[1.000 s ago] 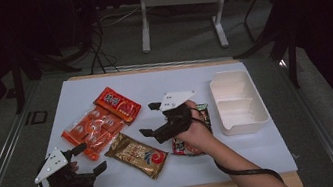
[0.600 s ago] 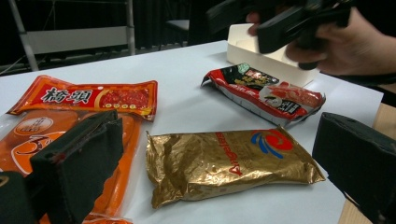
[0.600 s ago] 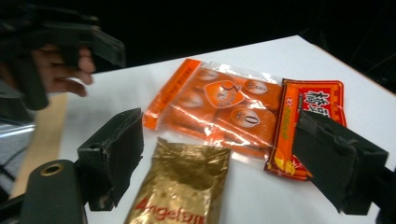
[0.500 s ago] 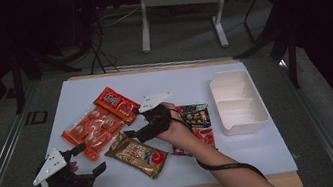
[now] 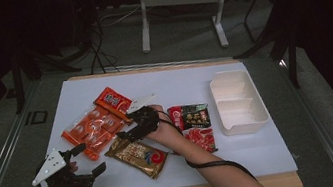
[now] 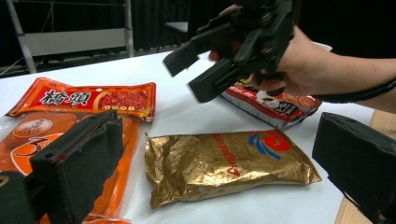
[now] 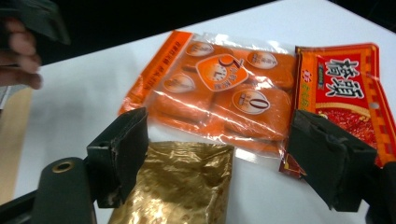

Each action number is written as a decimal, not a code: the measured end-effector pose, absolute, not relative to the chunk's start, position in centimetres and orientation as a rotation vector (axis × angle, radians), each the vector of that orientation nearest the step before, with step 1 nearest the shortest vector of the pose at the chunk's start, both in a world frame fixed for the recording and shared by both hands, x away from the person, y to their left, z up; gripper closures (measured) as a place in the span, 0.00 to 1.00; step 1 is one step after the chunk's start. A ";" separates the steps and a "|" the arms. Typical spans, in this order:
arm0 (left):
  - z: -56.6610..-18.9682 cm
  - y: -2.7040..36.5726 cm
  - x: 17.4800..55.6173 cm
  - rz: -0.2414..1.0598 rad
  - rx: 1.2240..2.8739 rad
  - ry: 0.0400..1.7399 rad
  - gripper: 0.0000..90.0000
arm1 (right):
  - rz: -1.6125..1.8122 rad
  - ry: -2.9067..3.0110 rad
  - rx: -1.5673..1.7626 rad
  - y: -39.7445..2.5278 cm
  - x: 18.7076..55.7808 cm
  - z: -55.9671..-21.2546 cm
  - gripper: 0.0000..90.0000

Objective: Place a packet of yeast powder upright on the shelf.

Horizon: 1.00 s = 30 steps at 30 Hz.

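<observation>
Left tool (image 5: 82,163): it rests at the near left edge of the bench (image 5: 275,152), its jaws apart and holding nothing. It is in the same place as one second ago.

Gold packet (image 5: 138,154): it lies flat at the near middle of the bench, just right of the left tool. In the left gripper view the gold packet (image 6: 224,165) is between the two open jaws, farther off and untouched. It has not shifted.

Right tool (image 5: 127,131): this one has changed. One second ago it was over the dark packet at the right; now it is farther left, above the far end of the gold packet and at the near edge of the orange packet. Its jaws are wide apart and empty.

Meaning of the move: I judge the right hand is reaching for a packet on the left side, the gold one or the orange one; nothing is gripped yet.

Orange packet (image 7: 219,93): clear wrap with orange pieces, flat, just beyond the jaws in the right gripper view, touching the gold packet's far end.

Red packet (image 5: 112,102): it lies at the far right side of the orange packet, overlapping it a little.

Dark packet (image 5: 194,124): now it is uncovered, except the part under the right forearm.

White tray (image 5: 240,122): far right, empty, well apart from both tools, unchanged.
</observation>
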State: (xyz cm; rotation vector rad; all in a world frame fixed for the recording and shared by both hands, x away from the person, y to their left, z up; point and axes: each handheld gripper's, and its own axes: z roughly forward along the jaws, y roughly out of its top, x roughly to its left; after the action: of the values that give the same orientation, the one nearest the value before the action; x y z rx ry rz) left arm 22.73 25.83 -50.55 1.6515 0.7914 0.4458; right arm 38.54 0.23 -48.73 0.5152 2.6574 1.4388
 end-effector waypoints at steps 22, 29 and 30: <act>-50.7 25.9 22.9 0.422 1.654 0.793 0.02 | 1.258 2.808 0.644 3.1 40.5 -53.2 0.38; -50.7 25.9 22.9 0.420 1.655 0.792 0.02 | 1.175 2.876 0.643 3.9 40.7 -54.1 0.43; -50.7 25.9 22.9 0.420 1.655 0.793 0.02 | 1.153 2.883 0.639 4.0 40.6 -54.2 0.43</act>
State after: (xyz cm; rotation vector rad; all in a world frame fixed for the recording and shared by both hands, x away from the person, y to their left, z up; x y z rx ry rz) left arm 22.90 25.87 -50.71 1.6549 0.7926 0.4200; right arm 40.64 4.03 -54.22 0.6392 2.8831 1.1529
